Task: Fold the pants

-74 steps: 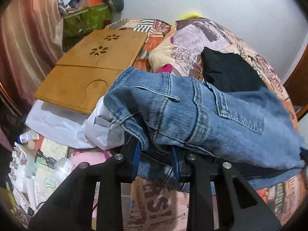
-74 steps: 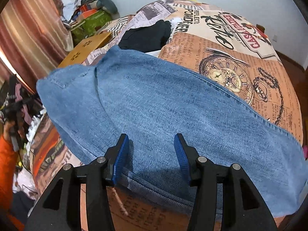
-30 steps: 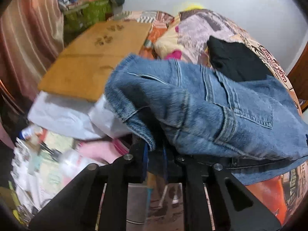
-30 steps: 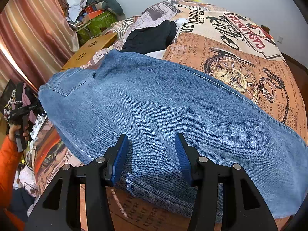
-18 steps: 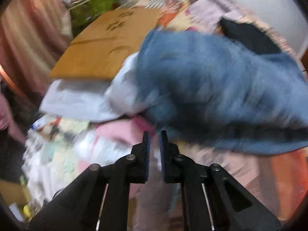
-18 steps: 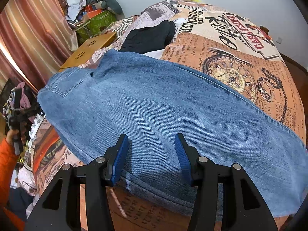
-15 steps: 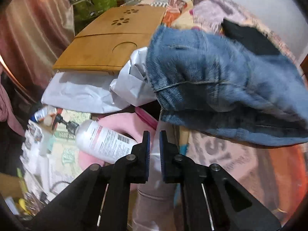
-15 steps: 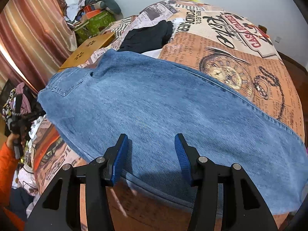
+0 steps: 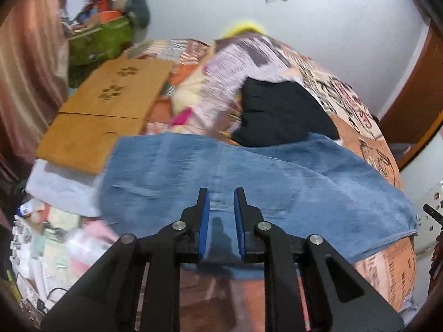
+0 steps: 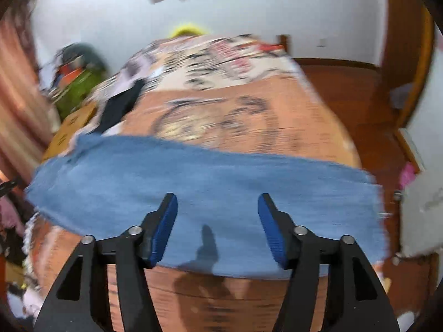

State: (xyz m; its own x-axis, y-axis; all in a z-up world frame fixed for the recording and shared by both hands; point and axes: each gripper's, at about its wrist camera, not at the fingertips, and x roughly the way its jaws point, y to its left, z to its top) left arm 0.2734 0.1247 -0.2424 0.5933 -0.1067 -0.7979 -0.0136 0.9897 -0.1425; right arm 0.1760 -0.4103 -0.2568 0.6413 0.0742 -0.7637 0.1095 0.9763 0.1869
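We see the bed (image 10: 277,127) under a smooth printed cover in orange and cream, and across its near side the jeans (image 9: 277,182), a long folded band of soft blue denim with a raw hem at the right end, lie flat, a black cloth (image 9: 279,113) bunched just behind them and a flat wooden board (image 9: 110,105) with flower cut-outs off to the left. Our right tool (image 10: 217,227) hangs over the denim with its ribbed blue pads (image 10: 166,229) wide apart and opening, nothing between them. Our left tool (image 9: 220,221) hovers above the jeans with only a narrow gap, also opening and gripping nothing.
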